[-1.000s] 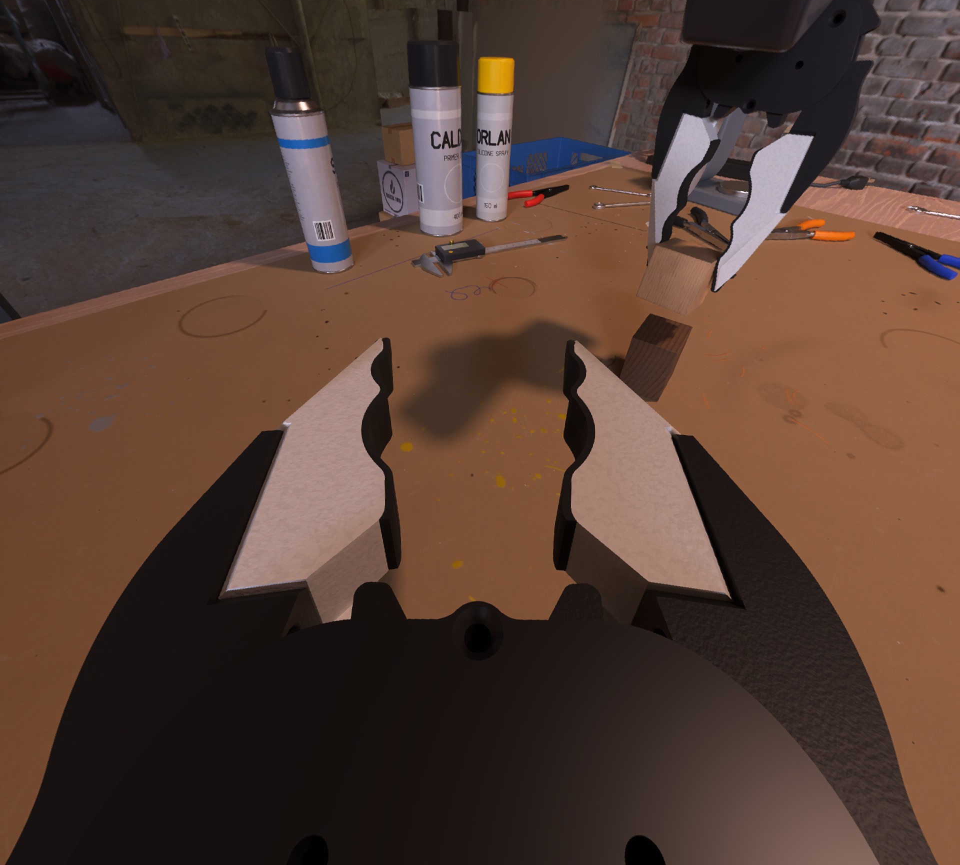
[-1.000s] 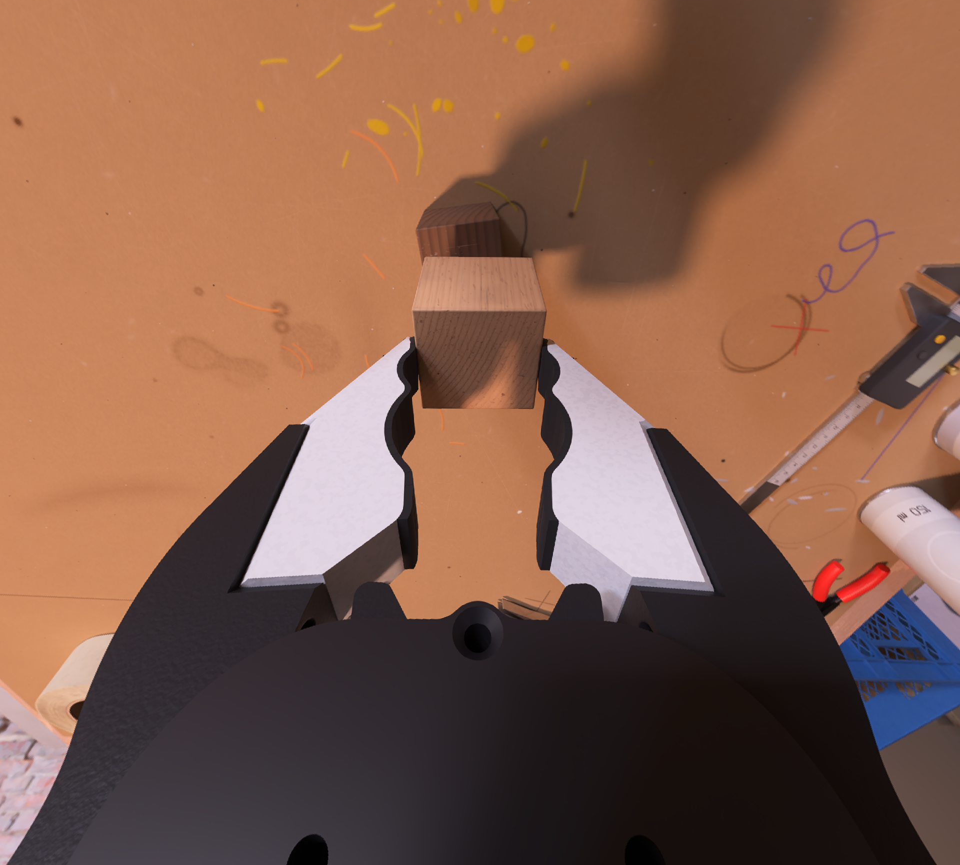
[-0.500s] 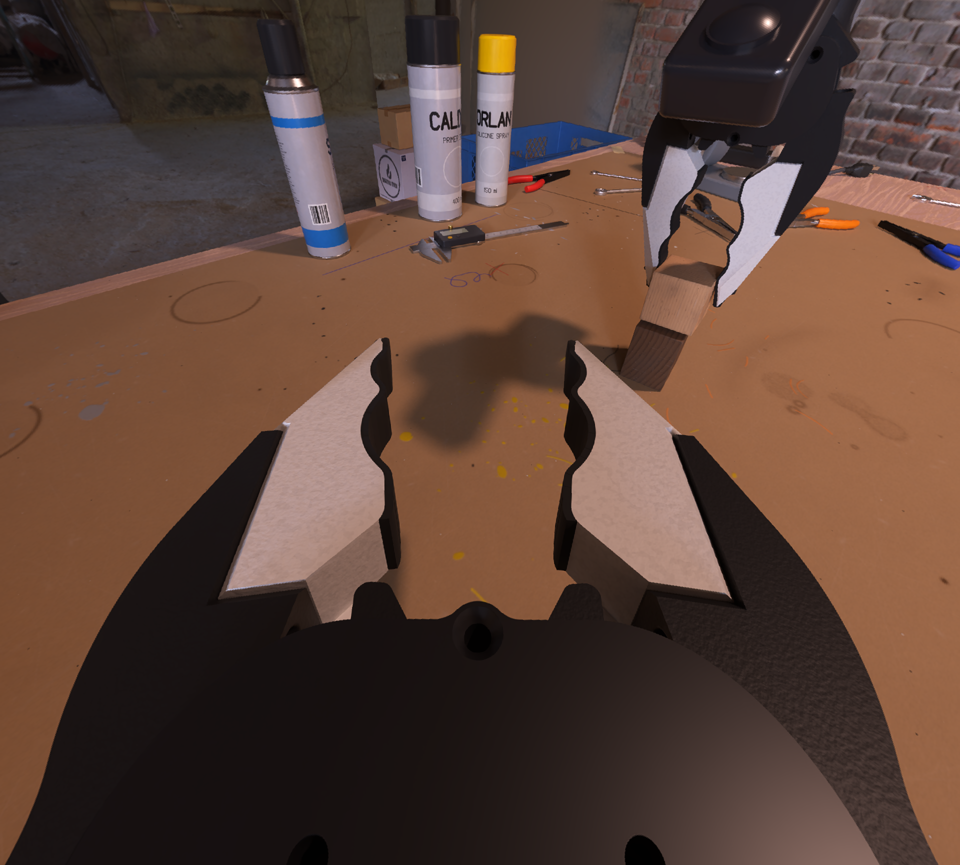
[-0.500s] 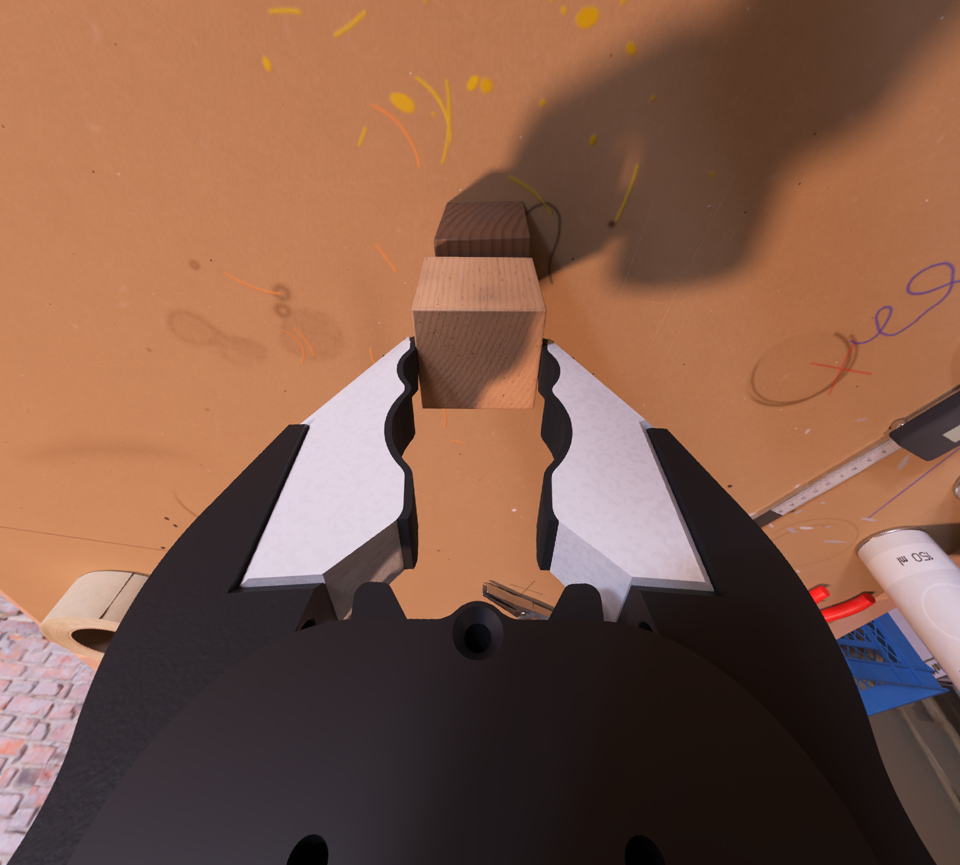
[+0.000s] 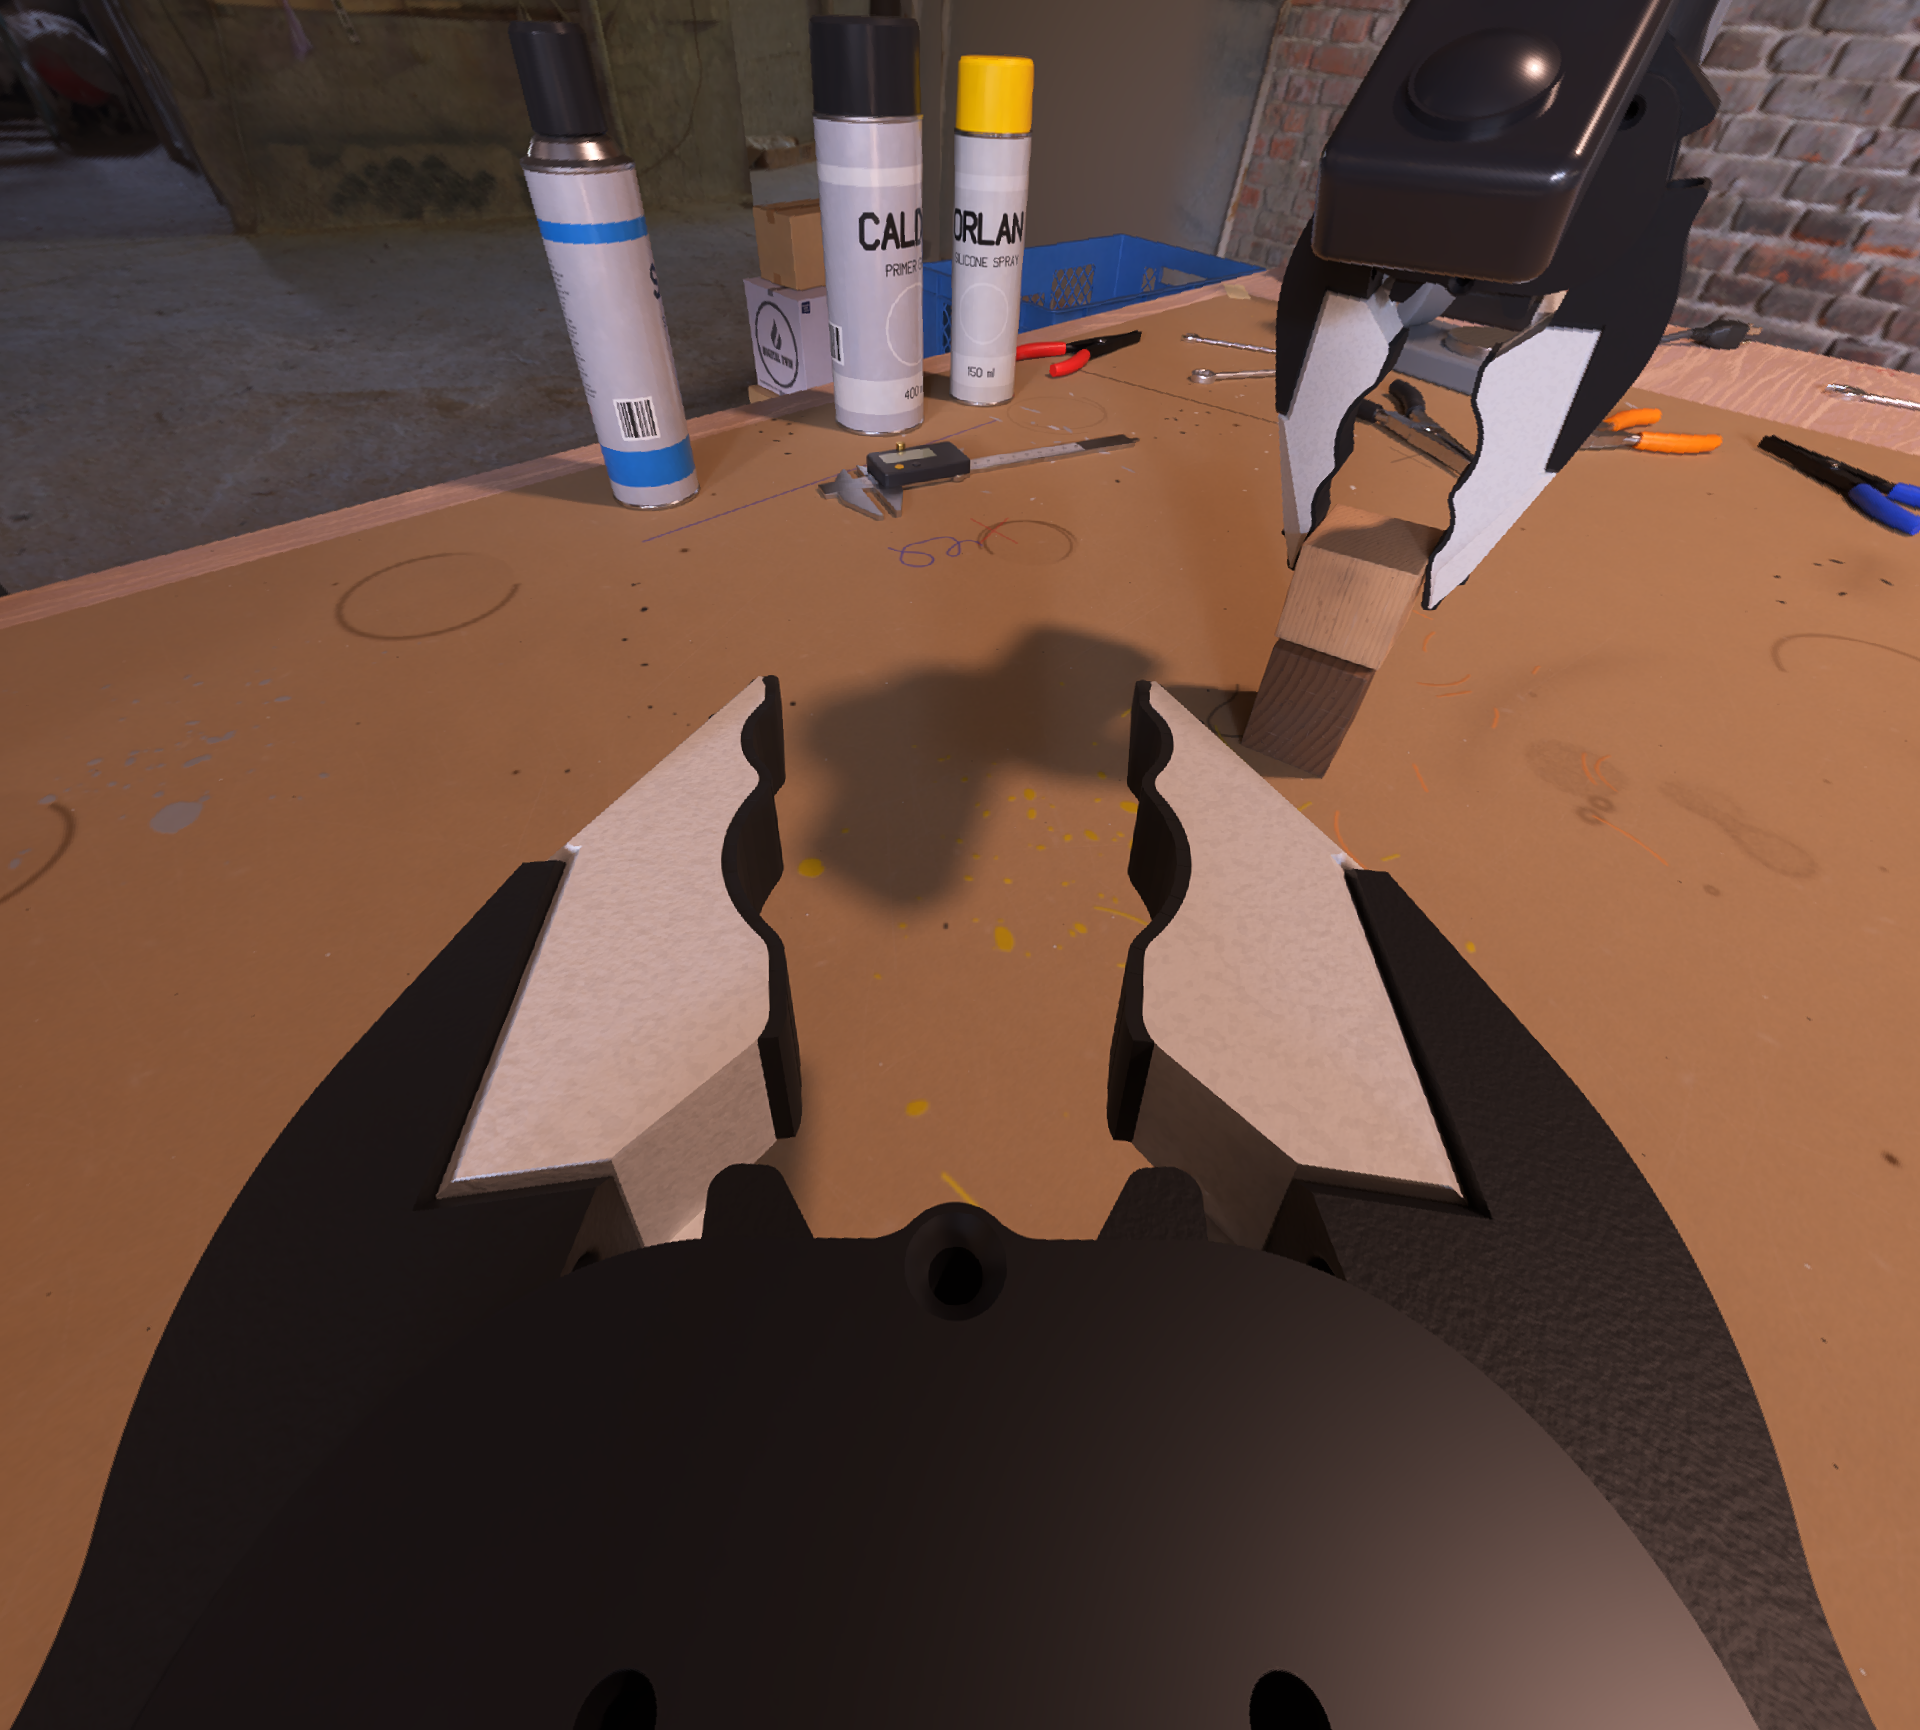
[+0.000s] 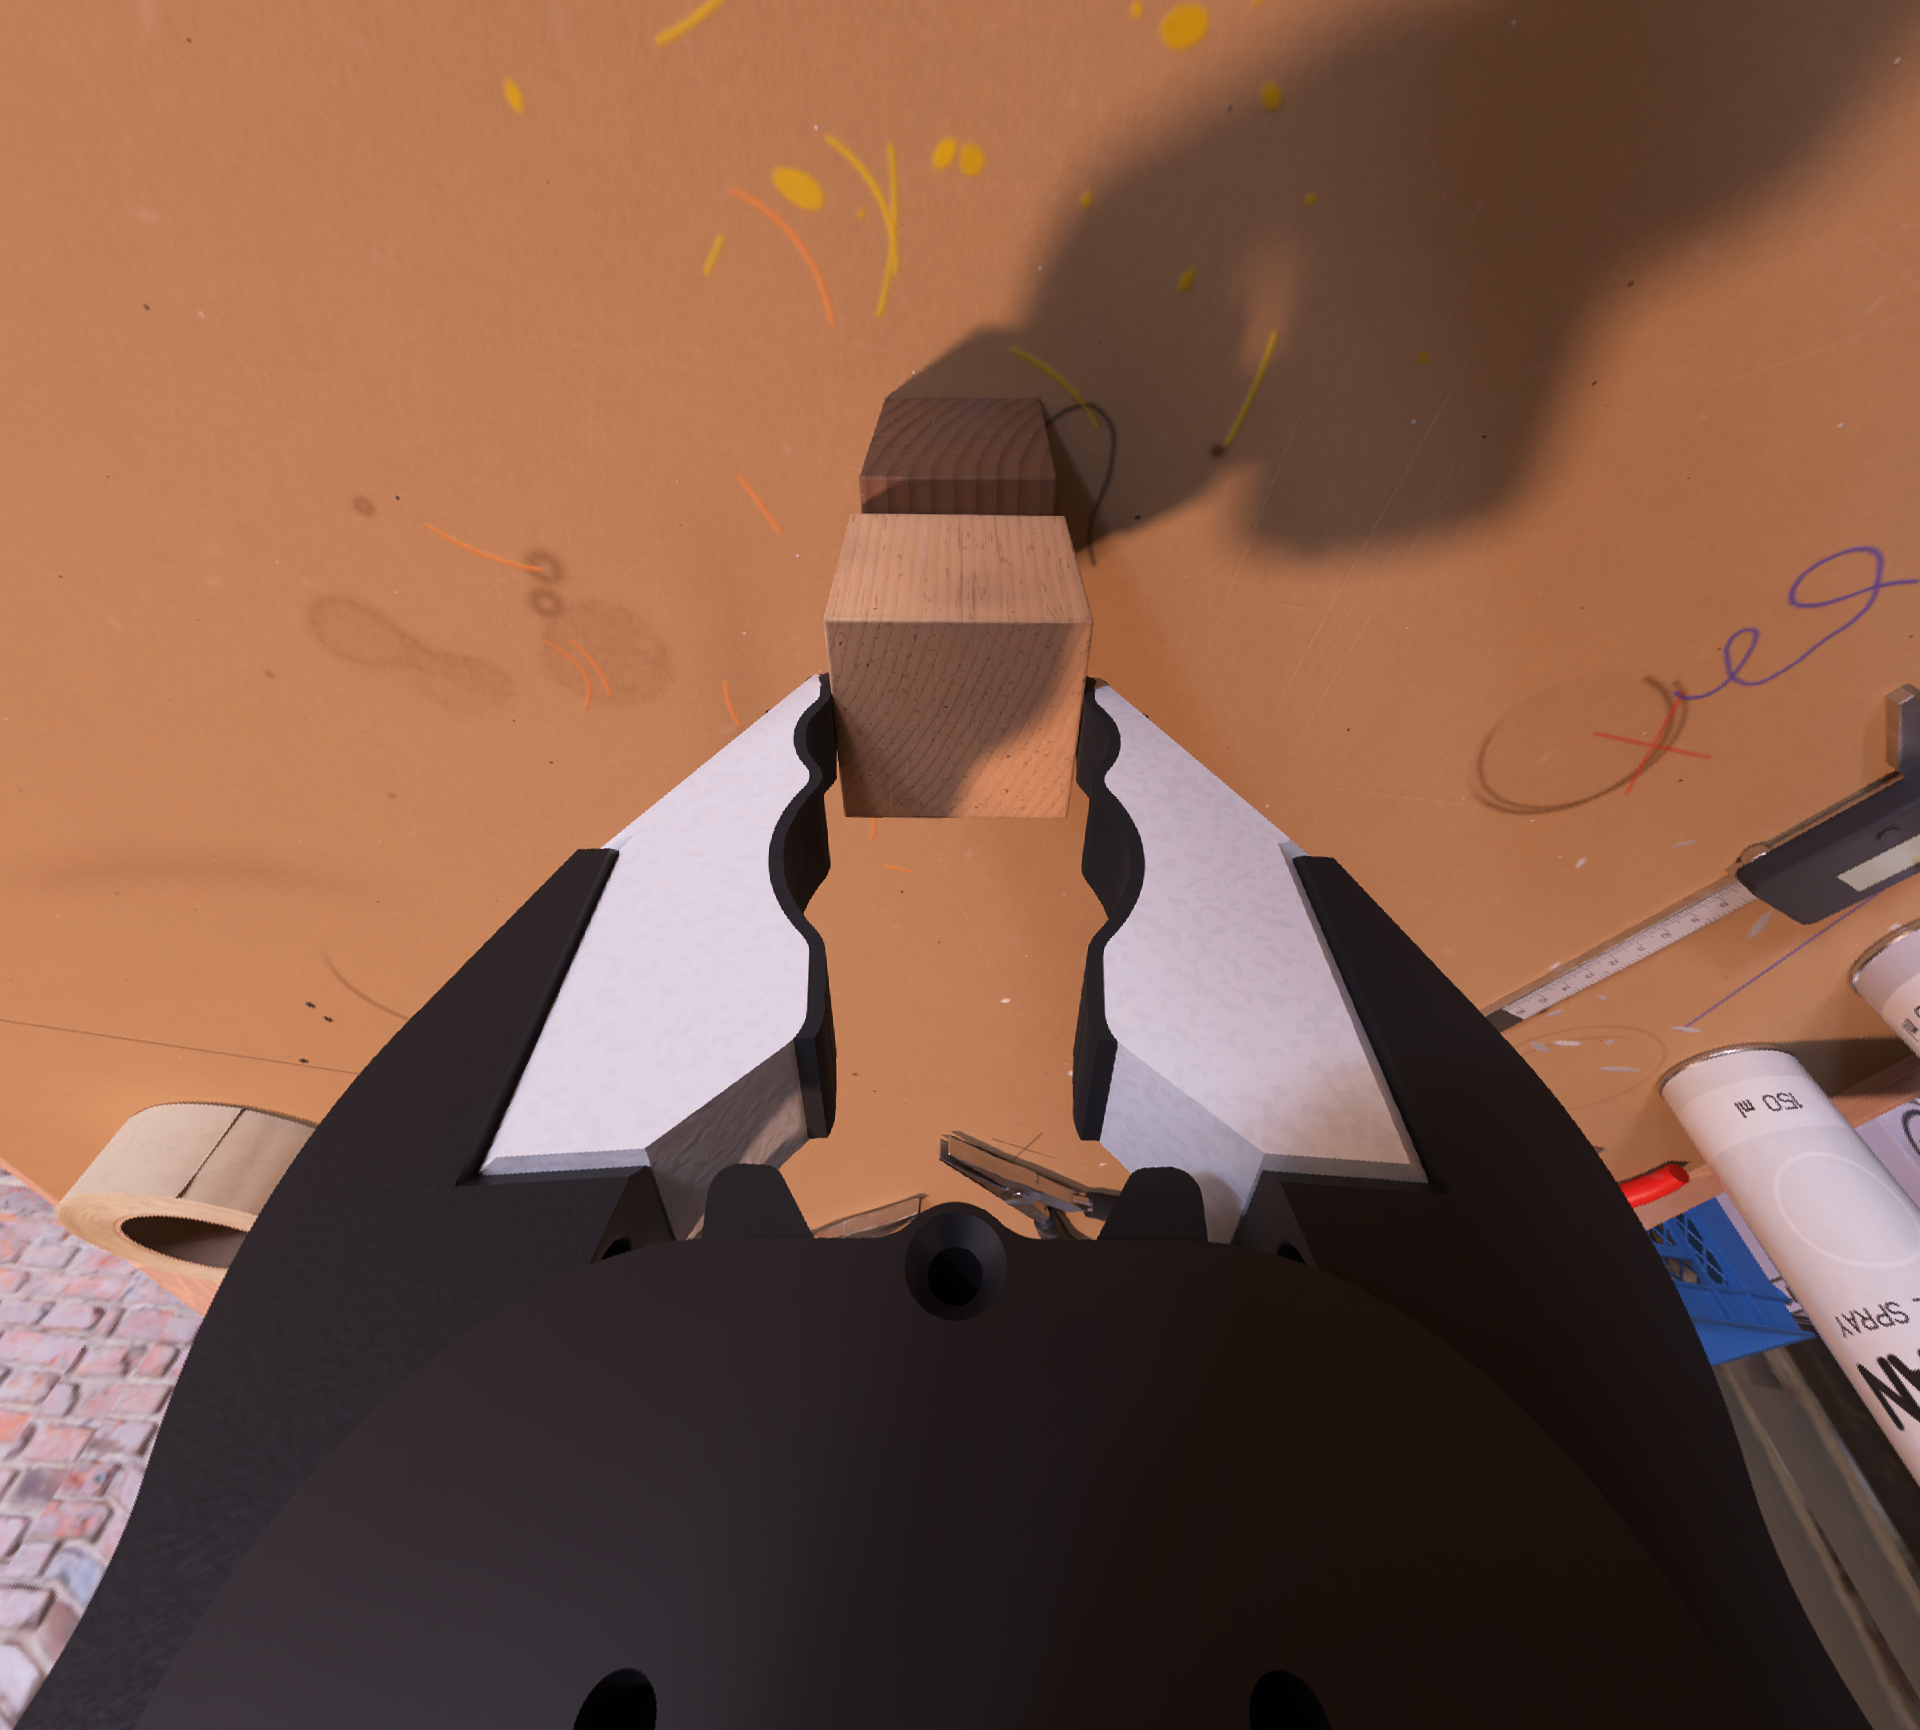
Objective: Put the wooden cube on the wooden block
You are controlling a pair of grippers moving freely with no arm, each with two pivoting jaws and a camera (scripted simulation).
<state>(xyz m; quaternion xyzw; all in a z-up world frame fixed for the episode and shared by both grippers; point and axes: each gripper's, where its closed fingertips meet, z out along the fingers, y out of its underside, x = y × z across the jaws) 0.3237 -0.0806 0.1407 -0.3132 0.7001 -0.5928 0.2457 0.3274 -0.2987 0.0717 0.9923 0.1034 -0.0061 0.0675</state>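
The light wooden cube (image 5: 1351,594) sits on top of the darker wooden block (image 5: 1304,714), which stands on the brown table to the right of centre. My right gripper (image 5: 1366,579) comes down from above and is shut on the cube's sides. In the right wrist view the cube (image 6: 956,672) is held between the tips of my right gripper (image 6: 956,693), and the dark block (image 6: 956,454) shows just beyond it, partly hidden. My left gripper (image 5: 956,693) is open and empty, low over the table to the left of the stack.
Three spray cans (image 5: 868,226) stand along the table's far edge, with a caliper (image 5: 935,465) in front and a blue crate (image 5: 1091,278) behind. Pliers (image 5: 1652,433) and other tools lie at the far right. A tape roll (image 6: 177,1181) lies by the table's edge.
My right gripper has come down with the cube, from above the dark block to resting on it. My left gripper has stayed open and has hardly moved.
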